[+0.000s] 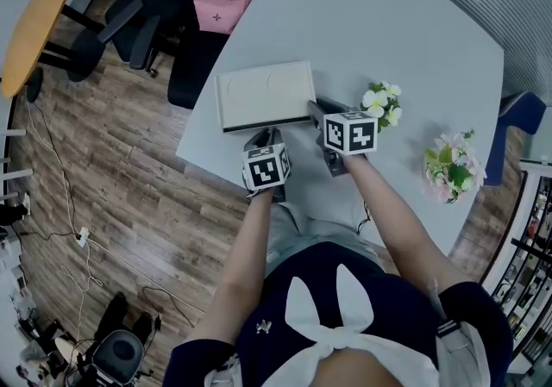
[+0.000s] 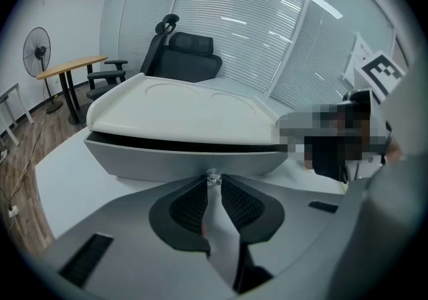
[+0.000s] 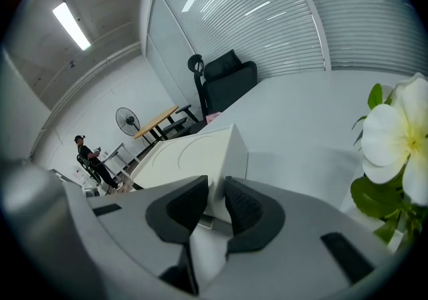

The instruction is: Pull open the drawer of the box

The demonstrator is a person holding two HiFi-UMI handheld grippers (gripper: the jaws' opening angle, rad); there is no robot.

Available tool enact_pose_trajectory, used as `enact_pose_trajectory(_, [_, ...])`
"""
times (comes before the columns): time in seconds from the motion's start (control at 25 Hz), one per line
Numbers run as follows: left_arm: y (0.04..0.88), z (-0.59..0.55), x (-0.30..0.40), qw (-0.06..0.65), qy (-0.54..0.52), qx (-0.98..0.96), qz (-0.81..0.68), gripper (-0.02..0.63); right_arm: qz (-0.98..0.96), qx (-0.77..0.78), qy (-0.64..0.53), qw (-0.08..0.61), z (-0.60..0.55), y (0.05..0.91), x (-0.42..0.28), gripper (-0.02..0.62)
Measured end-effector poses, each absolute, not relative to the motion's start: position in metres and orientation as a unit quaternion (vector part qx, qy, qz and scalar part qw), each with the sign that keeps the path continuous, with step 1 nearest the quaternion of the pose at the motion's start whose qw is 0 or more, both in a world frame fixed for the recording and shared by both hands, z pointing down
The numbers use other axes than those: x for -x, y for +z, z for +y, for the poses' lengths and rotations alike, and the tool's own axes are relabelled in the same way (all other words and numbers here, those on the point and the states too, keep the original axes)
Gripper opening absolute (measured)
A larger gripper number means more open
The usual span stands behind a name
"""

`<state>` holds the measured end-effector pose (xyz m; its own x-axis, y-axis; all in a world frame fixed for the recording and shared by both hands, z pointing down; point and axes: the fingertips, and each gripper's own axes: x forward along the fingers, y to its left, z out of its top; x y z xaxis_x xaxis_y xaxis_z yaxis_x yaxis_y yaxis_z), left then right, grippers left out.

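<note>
Nearest, left gripper [image 2: 212, 184] sits just in front of the box [image 1: 263, 94], jaws pinched on the small clear knob [image 2: 212, 176] of the drawer [image 2: 180, 158]. Right gripper [image 3: 212, 202] clamps the box's near right corner. The box sits on the white table [image 1: 388, 23]. Only 1 thin dark gap shows under the box top, so the drawer looks barely out: grip done, pull left.

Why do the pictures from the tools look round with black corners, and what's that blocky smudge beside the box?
Left gripper view: a wide lens bulges the box and blackens the corners; the blocky patch was added afterwards to hide a face. Right gripper view: same bulge, and the near flower looks big and soft. Head view: dim and bluish.
</note>
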<state>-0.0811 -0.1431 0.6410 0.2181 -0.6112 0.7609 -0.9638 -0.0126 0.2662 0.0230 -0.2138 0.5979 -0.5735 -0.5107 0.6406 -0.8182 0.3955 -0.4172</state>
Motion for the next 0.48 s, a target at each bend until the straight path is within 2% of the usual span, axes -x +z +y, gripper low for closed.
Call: enact_pose_trajectory(0.48, [0.6399, -0.1377, 0.082, 0.391, 0.229, -0.676, -0.581, 0.077, -0.804, -0.419, 0.36, 0.221, -0.2165, 0.593, -0.0232, 0.086])
